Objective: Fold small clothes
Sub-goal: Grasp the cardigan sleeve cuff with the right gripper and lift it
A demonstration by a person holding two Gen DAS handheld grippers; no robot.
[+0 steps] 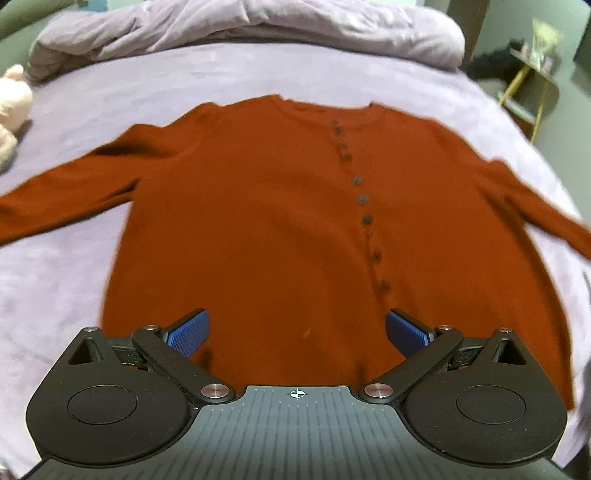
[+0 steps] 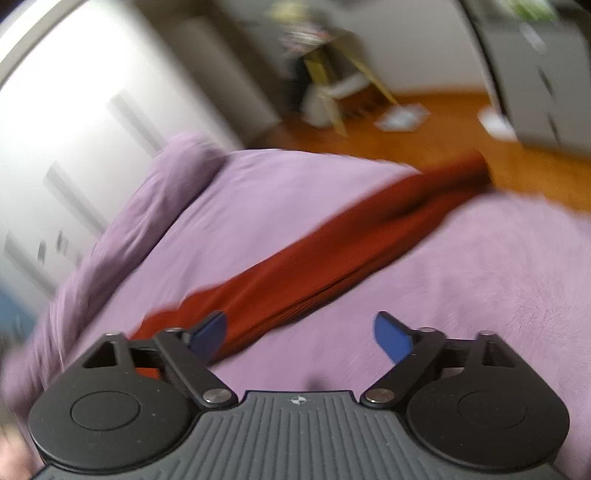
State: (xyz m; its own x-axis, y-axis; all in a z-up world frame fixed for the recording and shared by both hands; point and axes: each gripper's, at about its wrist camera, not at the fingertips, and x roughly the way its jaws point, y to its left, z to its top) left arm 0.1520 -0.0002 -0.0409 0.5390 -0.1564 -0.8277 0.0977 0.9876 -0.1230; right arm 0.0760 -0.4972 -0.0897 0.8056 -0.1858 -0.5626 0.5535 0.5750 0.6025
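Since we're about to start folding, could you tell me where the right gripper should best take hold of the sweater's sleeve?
Probably at the sleeve cuff end, approached from above: it lies flat and stretched out on the bedspread, and the open right gripper is beside it.

Bare bedsheet (image 1: 229, 81) rings the cardigan (image 1: 258, 206); a bunched duvet (image 1: 240, 26) blocks the far side.

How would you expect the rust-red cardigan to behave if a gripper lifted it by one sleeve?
The cardigan lies flat and soft, so it would probably drape limply. Its sleeve already bunches into folds, so it would likely sag and drag across the purple bedcover.
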